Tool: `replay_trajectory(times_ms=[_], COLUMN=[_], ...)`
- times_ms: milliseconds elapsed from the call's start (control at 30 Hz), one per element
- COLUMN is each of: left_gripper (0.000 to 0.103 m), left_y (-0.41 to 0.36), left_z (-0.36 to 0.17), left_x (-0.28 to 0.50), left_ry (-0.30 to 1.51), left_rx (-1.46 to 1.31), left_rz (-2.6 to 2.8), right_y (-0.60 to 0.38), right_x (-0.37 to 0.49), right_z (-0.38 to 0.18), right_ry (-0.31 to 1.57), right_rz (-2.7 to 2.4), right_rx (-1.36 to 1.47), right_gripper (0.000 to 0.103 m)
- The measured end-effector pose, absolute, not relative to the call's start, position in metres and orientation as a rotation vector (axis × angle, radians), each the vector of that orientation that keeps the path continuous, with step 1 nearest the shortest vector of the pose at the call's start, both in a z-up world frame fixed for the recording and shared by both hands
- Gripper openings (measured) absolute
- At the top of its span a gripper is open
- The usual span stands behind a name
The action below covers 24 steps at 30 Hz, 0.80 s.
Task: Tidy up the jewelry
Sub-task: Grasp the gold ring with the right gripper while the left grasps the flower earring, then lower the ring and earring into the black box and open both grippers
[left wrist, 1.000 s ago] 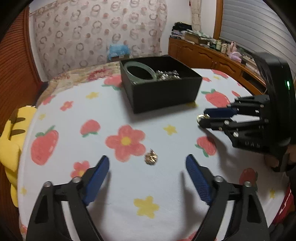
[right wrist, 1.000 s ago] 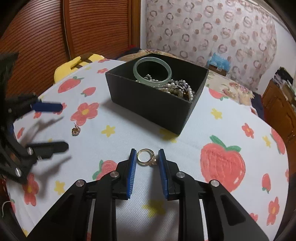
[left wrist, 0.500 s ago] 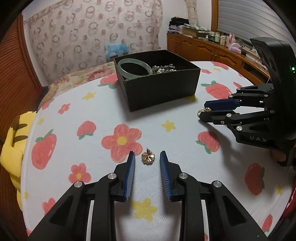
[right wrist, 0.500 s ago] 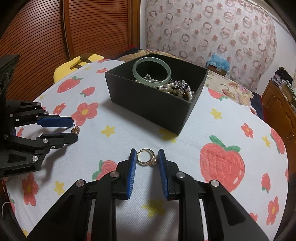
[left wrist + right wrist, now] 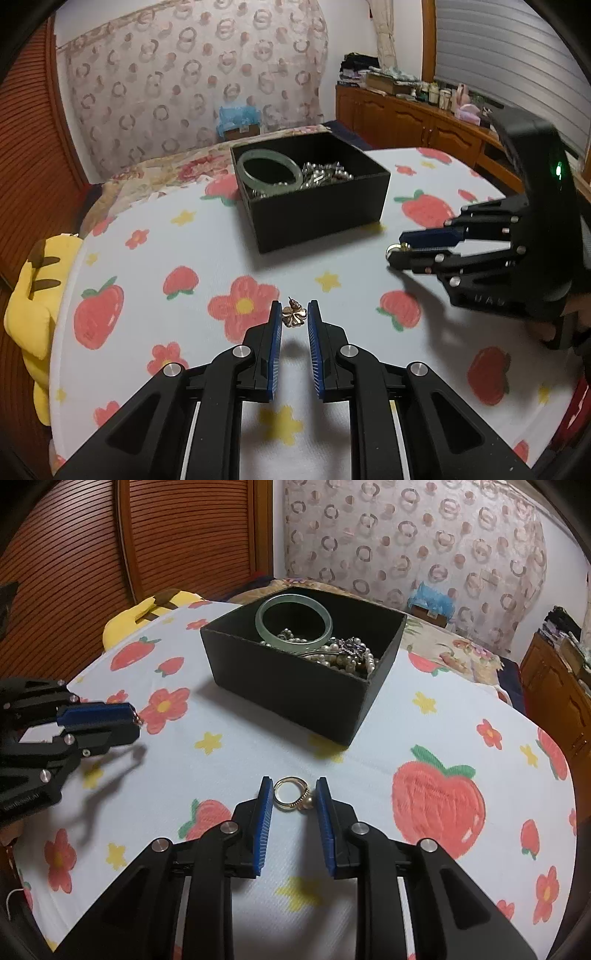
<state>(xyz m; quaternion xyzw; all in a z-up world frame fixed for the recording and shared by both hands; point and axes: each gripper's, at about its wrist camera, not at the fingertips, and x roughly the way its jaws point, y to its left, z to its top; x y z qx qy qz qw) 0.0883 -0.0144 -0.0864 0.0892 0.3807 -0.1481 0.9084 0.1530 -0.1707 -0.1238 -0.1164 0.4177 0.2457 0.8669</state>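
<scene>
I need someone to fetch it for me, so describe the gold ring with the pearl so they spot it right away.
Find the black box of jewelry on the strawberry-print tablecloth. On the side of it nearest this camera, the right claw grips the gold ring between its blue pads. Unlike the flower-shaped gold earring in the closing left claw, it is a plain round band with a small pearl.

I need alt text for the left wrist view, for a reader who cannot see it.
The left tool is closing on a small gold flower earring above a fruit-print tablecloth. At right, the right tool grips a gold ring. Behind them stands an open black box holding a green bangle and pearls.
</scene>
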Motion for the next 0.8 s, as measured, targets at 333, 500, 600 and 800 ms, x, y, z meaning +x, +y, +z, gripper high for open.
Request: replay_trajectory(times_ms=[333, 500, 600, 800], left_gripper=[0.013, 0.013, 0.013, 0.013], left_y=[-0.020, -0.022, -0.022, -0.022], left_z=[-0.067, -0.060, -0.057, -0.054], left_x=[0.096, 0.103, 0.110, 0.126], left_ry=[0.738, 0.722, 0.707, 0.689], left_rx=[0.179, 0.174, 0.166, 0.148], left_rz=[-0.299, -0.301, -0.308, -0.306], right_y=[-0.181, -0.180, -0.176, -0.168], right_x=[0.148, 0.158, 0.174, 0.207], right_z=[-0.084, -0.063, -0.056, -0.058], right_ry=[0.767, 0.711, 0.702, 0.712], right_rz=[0.524, 0.514, 0.505, 0.485], right_rx=[-0.193, -0.196, -0.185, -0.173], right_gripper=[0.025, 0.026, 0.026, 0.026])
